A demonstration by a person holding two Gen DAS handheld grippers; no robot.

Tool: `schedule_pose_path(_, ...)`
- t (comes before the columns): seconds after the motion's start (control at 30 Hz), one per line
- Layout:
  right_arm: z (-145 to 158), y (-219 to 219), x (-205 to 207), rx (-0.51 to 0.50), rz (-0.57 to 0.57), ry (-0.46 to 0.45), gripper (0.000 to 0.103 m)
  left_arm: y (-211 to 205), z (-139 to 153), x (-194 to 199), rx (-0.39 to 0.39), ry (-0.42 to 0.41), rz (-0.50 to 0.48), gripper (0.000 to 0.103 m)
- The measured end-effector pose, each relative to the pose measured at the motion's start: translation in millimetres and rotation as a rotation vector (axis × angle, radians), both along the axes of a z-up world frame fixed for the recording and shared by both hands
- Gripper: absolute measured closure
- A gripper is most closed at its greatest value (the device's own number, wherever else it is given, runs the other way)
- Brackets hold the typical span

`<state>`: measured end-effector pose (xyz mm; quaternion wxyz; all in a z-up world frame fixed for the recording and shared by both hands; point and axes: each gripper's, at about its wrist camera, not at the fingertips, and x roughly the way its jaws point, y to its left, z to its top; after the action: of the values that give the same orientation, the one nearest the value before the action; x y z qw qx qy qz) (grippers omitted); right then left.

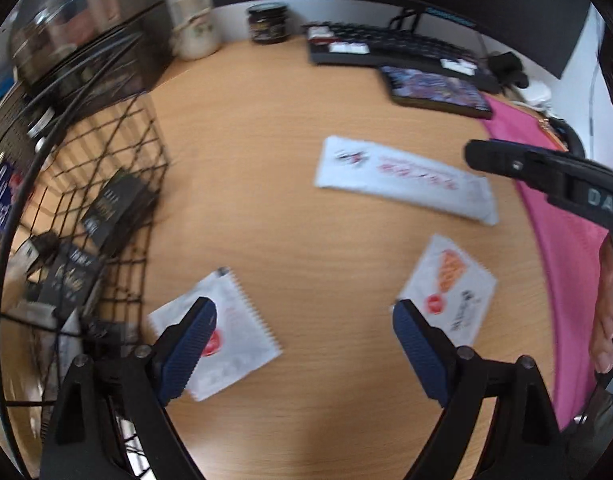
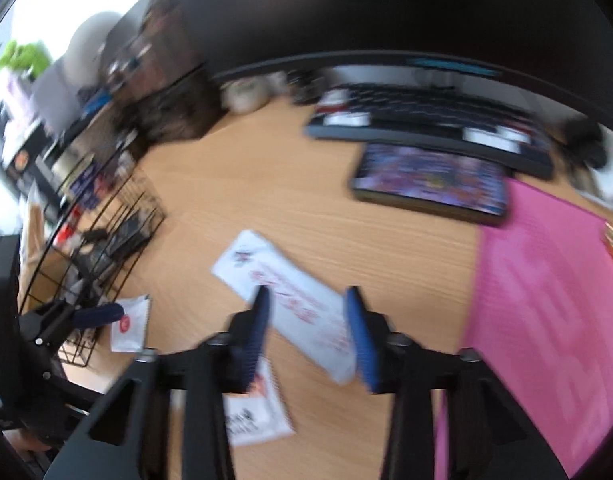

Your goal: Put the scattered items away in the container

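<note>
Three white sachets lie on the wooden desk. A long one [image 1: 406,179] lies mid-right; it also shows in the right wrist view [image 2: 290,300]. A square one [image 1: 450,288] lies near the right, another [image 1: 226,332] near the left by the black wire basket [image 1: 106,216]. My left gripper [image 1: 304,320] is open above the desk, its left finger over the left sachet. My right gripper [image 2: 308,312] is open, its fingers on either side of the long sachet, just above it. A square sachet [image 2: 262,412] lies under its left finger. The basket [image 2: 106,232] holds dark packets.
A pink mat [image 1: 554,264] covers the desk's right side. A keyboard [image 1: 390,46], a dark book [image 1: 434,88], a jar [image 1: 268,24] and a mug [image 1: 194,28] stand at the back. Black boxes and cables crowd the left behind the basket.
</note>
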<state>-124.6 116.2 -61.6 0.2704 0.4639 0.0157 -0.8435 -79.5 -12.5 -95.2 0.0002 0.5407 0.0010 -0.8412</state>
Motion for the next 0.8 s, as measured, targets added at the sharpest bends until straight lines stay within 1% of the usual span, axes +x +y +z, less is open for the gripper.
schedule_pose_path(0.03, -4.2, -8.1, -1.9, 0.01, 0.016, -0.007, 0.084, -3.6, -1.4, 0.5, 0.007, -0.003, -0.002, 0.014)
schedule_pose_path(0.13, -18.1, -28.4, -4.0, 0.041, 0.059, -0.033, 0.093, -8.6, -6.4, 1.9, 0.005, -0.02, -0.009, 0.014)
schedule_pose_path(0.17, -23.1, -30.9, -5.3, 0.051, 0.064, -0.049, 0.095, -9.5, -11.2, 0.8, 0.043, -0.038, -0.021, 0.014)
schedule_pose_path(0.2, -28.2, -30.8, -6.8, 0.061, 0.061, -0.064, 0.101, -8.5, -13.3, 0.0, 0.053, -0.033, -0.032, 0.013)
schedule_pose_path(0.23, -28.7, -26.9, -6.9, 0.054, 0.053, -0.053, 0.102, -6.7, -12.5, -0.2, 0.039, -0.014, -0.042, 0.013)
schedule_pose_path(0.3, -29.8, -14.1, -8.3, 0.027, 0.034, -0.077, 0.102, -0.6, -12.5, -1.6, 0.039, -0.008, -0.06, 0.013)
schedule_pose_path(0.37, -29.4, 1.2, -5.6, 0.045, -0.001, -0.066, 0.102, 9.7, -11.3, -6.9, 0.078, -0.001, -0.08, 0.013)
schedule_pose_path(0.4, -29.2, 10.1, -1.9, 0.059, -0.016, -0.056, 0.102, 16.6, -11.3, -9.6, 0.088, 0.0, -0.095, 0.013)
schedule_pose_path(0.57, -26.9, 50.0, 10.3, 0.053, -0.071, -0.088, 0.102, 65.9, -11.4, -23.6, 0.103, 0.008, -0.203, 0.013)
schedule_pose_path(0.67, -22.7, 71.1, 19.3, 0.057, -0.107, -0.08, 0.102, 87.5, -11.4, -31.4, 0.115, 0.0, -0.262, 0.013)
schedule_pose_path(0.73, -17.9, 80.5, 23.7, 0.042, -0.122, -0.076, 0.101, 91.0, -10.6, -35.6, 0.13, -0.016, -0.274, 0.013)
schedule_pose_path(0.8, -11.5, 86.8, 25.4, 0.048, -0.137, -0.055, 0.099, 83.7, -5.8, -35.6, 0.142, -0.024, -0.254, 0.013)
